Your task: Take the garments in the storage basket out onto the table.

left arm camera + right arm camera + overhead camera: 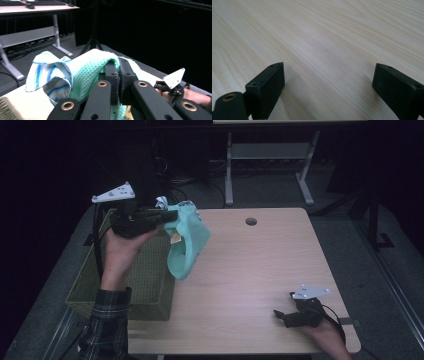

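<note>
The mint-green cloth (186,245) hangs from the left gripper (167,216), pinched between jaws that are closed nearly flat together on its fabric. In the left gripper view the green waffle weave (92,72) is bunched over and around the two black jaws, and a second cloth, white with blue stripes (51,75), is gathered right beside it on the outer side of the same jaws (whether the pads also catch the striped one I cannot tell). From the high view the green cloth drops below the gripper's tips, its lower end loose in the air above the left edge of the wooden table (260,270), with a small tan label showing on it just under the jaws. The left hand (122,245) holds that gripper raised and roughly level, its tips pointing toward the table. Directly beneath the hand and forearm, beside the table's left edge, stands a green woven basket (100,290).

The right gripper (281,315) rests low at the near right part of the table, well apart from the cloth. Its jaws stand wide apart in the right gripper view (327,87), with bare wood grain between them and nothing in their hold.
</note>
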Demonstrator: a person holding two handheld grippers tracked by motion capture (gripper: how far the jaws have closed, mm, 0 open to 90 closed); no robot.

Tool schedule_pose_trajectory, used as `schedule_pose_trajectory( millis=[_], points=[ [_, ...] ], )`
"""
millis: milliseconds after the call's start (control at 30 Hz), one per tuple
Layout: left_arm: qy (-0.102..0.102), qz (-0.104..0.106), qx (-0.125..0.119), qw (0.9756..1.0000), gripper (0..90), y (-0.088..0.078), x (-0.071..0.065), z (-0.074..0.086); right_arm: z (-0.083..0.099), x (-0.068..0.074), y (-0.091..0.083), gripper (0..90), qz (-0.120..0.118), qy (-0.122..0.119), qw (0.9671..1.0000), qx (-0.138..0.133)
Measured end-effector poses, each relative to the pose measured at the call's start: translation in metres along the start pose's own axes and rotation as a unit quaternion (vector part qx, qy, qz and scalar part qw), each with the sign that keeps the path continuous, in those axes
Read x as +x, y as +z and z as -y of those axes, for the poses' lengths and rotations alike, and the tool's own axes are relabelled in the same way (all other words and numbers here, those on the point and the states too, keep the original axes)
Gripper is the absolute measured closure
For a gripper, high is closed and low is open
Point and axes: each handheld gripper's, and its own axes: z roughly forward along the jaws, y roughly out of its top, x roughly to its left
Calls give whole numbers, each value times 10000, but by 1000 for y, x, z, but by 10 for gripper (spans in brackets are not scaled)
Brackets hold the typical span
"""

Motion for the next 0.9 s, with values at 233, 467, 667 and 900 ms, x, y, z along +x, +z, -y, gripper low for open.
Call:
schedule_pose_trajectory(
  millis=[233, 467, 667, 900],
  points=[
    [79, 252, 57, 9996, 874, 24, -12, -1, 0, 0, 0, 103, 2, -2, 10000, 5],
    [90, 438, 111, 9989, 874, 42, -18, 3, 0, 0, 0, 103, -5, 28, 10000, -4],
    [141, 605, 288, 9977, 874, 63, -24, 9, 0, 0, 0, 103, -8, 27, 10000, -2],
    [162, 756, 475, 9959, 874, 83, -31, 17, 0, 0, 0, 103, -5, 26, 10000, -8]
  ],
)
